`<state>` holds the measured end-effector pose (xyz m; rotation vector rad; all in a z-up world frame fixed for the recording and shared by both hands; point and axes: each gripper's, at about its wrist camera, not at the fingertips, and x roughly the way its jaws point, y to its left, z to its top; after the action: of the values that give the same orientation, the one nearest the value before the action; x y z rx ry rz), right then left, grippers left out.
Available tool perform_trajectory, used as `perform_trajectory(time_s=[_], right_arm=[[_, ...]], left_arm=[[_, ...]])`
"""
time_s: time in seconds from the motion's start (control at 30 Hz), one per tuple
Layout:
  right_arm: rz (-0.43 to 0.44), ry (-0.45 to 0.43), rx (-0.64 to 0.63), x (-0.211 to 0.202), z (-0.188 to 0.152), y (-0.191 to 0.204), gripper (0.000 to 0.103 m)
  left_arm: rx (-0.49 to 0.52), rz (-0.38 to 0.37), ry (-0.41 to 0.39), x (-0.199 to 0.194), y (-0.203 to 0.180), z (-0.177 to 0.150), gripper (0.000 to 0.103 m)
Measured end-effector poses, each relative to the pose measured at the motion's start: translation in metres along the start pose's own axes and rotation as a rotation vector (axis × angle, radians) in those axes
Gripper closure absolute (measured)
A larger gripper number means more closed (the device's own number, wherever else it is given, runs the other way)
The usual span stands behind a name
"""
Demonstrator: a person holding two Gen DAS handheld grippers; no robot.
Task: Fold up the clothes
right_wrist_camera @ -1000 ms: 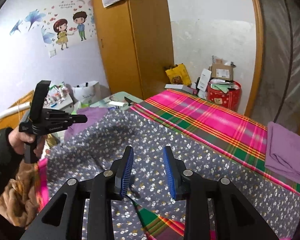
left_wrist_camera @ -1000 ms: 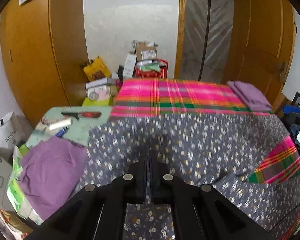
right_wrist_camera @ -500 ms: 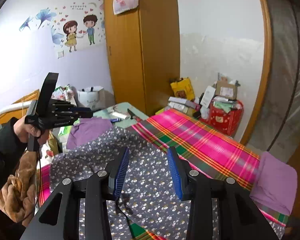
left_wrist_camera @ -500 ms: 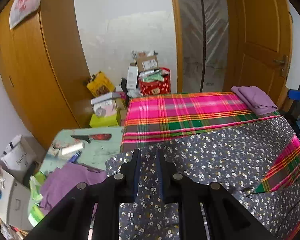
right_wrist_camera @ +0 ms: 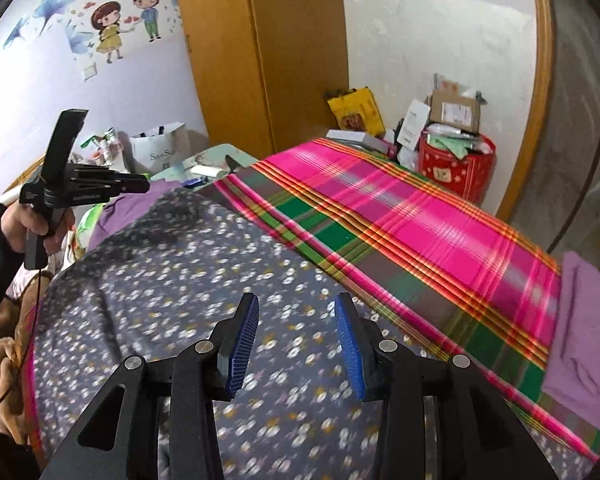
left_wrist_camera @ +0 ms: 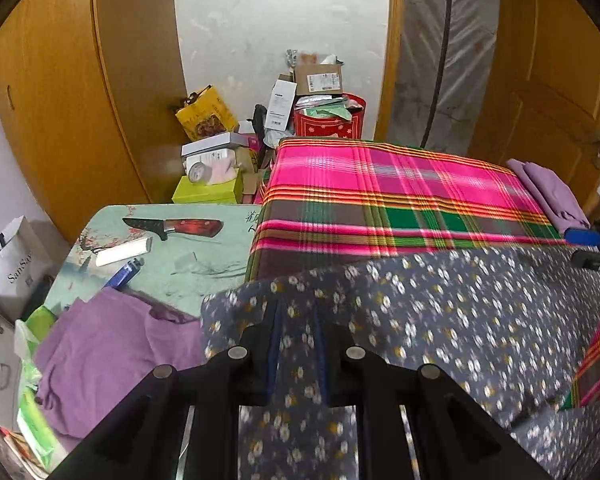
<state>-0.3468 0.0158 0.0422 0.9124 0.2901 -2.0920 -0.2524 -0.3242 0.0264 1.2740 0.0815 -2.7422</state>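
Observation:
A grey-blue floral garment (left_wrist_camera: 460, 320) (right_wrist_camera: 160, 280) lies spread over the near part of a bed covered by a pink and green plaid sheet (left_wrist_camera: 380, 184) (right_wrist_camera: 400, 220). My left gripper (left_wrist_camera: 296, 344) hangs over the garment's left edge. Its jaws stand a little apart, and only the cloth below shows in the gap. The right wrist view shows the left gripper (right_wrist_camera: 144, 188) from the side, held in a hand (right_wrist_camera: 28, 224) clear above the cloth. My right gripper (right_wrist_camera: 296, 340) is open over the middle of the garment, with nothing between its blue pads (right_wrist_camera: 244, 344).
A folded purple cloth (left_wrist_camera: 552, 192) (right_wrist_camera: 584, 340) sits at the bed's far right. A side table (left_wrist_camera: 204, 256) on the left holds a knife (left_wrist_camera: 180, 226) and a crumpled purple cloth (left_wrist_camera: 100, 352). Boxes and a red bucket (left_wrist_camera: 328, 120) crowd the floor beyond. A wooden wardrobe (left_wrist_camera: 60, 100) stands on the left.
My left jaws went from shut to a little apart. My right jaws widened. Both grippers moved forward and lower over the floral garment, towards the plaid sheet.

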Motion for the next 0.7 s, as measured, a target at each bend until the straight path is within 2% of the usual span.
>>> perform_trajectory(time_s=[0.2,0.37,0.7], right_arm=[[0.023,0.048,-0.065,0.032,0.006,-0.010,0.062],[0.075,0.096,-0.110,0.051,0.002,-0.017,0.062],[0.105,0.149,-0.129,0.085,0.000,-0.029,0.062]], left_arm=[[0.103,-0.030,0.027,0.033,-0.012,0.013,0.087],[0.183,-0.081,0.041,0.046,-0.019,0.017,0.076],[0.279,-0.137,0.053,0.070,-0.036,0.017,0.075]])
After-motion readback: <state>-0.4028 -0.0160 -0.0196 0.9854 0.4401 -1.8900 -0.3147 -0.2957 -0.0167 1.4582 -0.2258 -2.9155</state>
